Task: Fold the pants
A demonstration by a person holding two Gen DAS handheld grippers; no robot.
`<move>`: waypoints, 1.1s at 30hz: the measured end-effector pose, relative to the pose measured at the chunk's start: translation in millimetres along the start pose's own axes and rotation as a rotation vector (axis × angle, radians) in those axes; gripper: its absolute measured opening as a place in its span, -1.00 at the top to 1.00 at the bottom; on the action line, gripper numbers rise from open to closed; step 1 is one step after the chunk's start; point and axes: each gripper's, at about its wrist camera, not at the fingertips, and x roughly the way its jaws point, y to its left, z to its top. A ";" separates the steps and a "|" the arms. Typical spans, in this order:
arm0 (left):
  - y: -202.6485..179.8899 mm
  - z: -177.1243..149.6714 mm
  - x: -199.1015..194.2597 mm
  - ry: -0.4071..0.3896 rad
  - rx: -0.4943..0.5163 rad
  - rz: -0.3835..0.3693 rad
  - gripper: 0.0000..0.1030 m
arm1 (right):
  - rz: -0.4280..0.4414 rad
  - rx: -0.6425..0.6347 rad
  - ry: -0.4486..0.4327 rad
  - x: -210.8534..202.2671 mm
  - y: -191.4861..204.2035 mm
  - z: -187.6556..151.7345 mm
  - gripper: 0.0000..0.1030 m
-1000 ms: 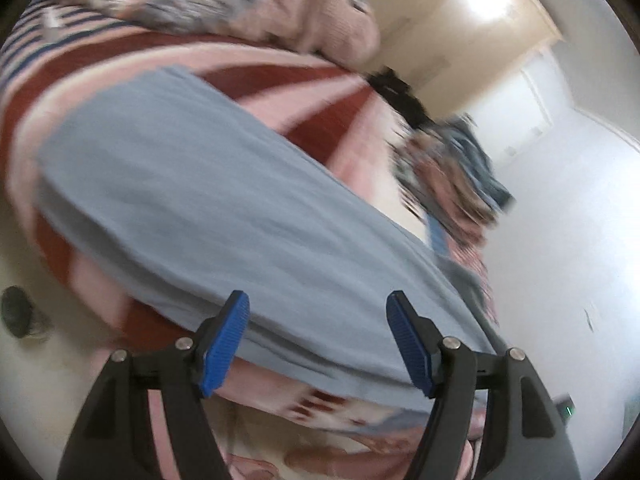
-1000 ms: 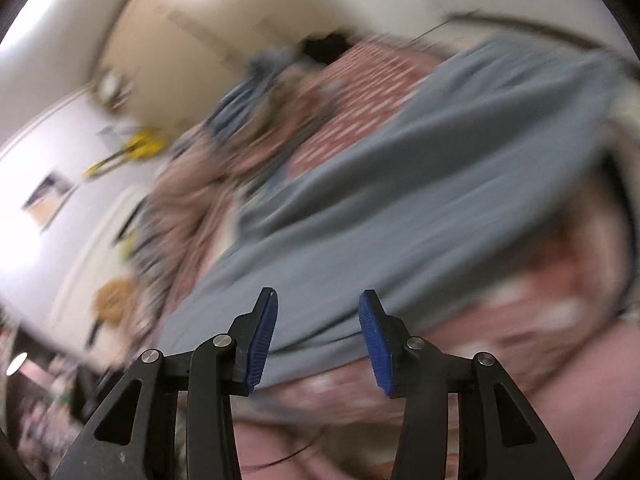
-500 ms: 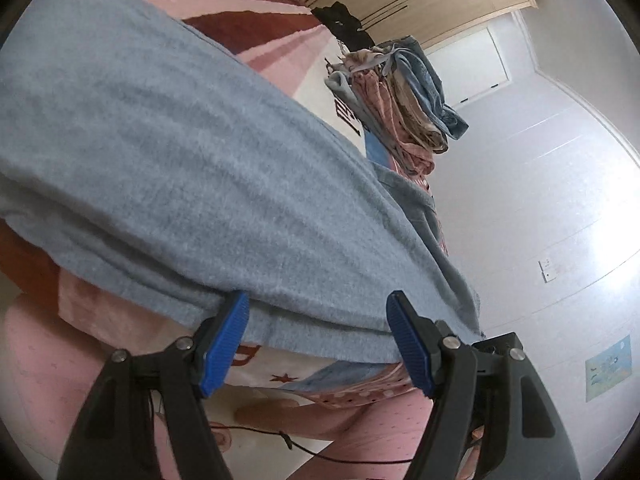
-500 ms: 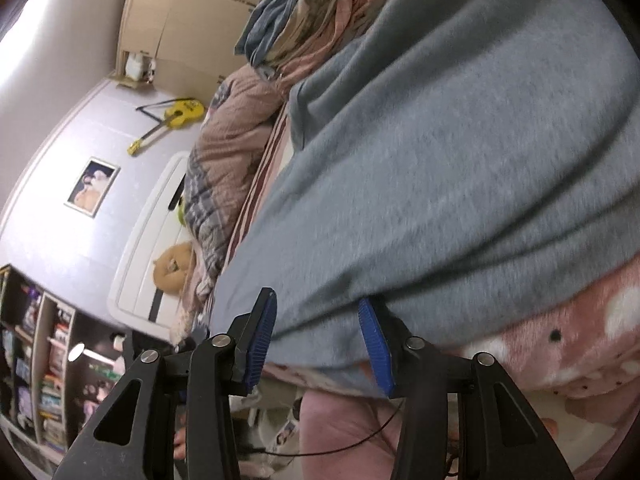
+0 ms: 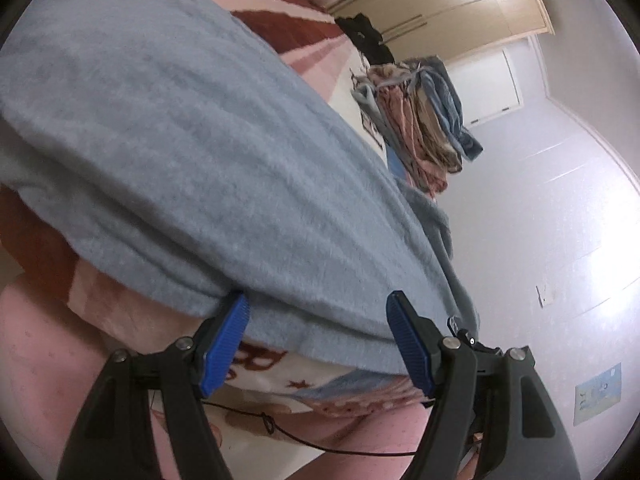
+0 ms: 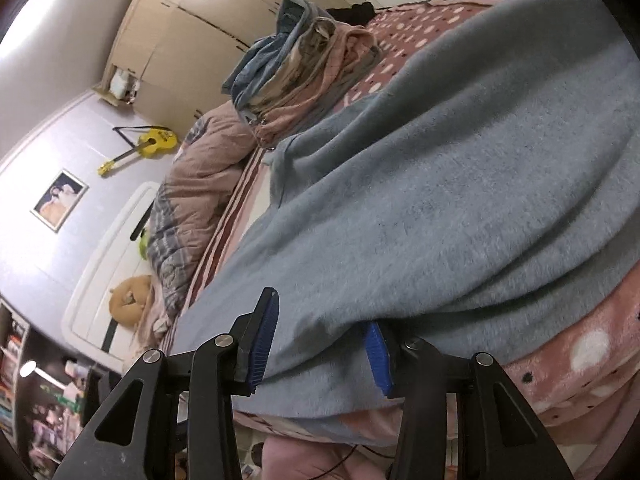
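Observation:
Light blue fleece pants point(image 5: 208, 152) lie spread flat on a bed with a pink and red striped blanket point(image 5: 280, 28). In the left wrist view my left gripper point(image 5: 320, 320) is open at the pants' near edge. Its left pad point(image 5: 228, 344) sits just under the hem, and the hem runs across the gap. In the right wrist view the same pants point(image 6: 460, 184) fill the frame. My right gripper point(image 6: 320, 344) stands open more narrowly, with the cloth's edge lying between its fingers. Its right pad point(image 6: 378, 356) is partly tucked under a fold.
A pile of folded clothes point(image 5: 424, 120) point(image 6: 304, 56) stands on the far side of the bed. A rumpled quilt point(image 6: 200, 168) lies by the headboard, near a yellow guitar point(image 6: 148, 146). A thin black cable point(image 5: 280, 432) hangs below the bed's edge. Shelves point(image 6: 24, 380) stand low left.
Both grippers have come down and closer to the pants' near edge, which now lies between the fingers of each. Neither gap has changed in width.

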 end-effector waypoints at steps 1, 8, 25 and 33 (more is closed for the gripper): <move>-4.1 1.9 0.7 -0.010 0.012 0.007 -0.31 | 0.000 -0.002 -0.007 -1.0 -0.2 0.8 0.27; 7.1 12.3 -9.5 -0.064 -0.010 0.008 -0.30 | 0.011 0.000 -0.007 -2.9 -2.7 2.1 0.27; 9.1 4.7 -38.1 -0.227 0.059 0.254 0.97 | -0.129 0.010 -0.071 -24.7 -9.1 -2.4 0.94; 23.0 -1.2 -32.4 -0.174 0.040 0.263 0.90 | -0.165 0.044 -0.024 -28.1 -24.4 -10.3 0.94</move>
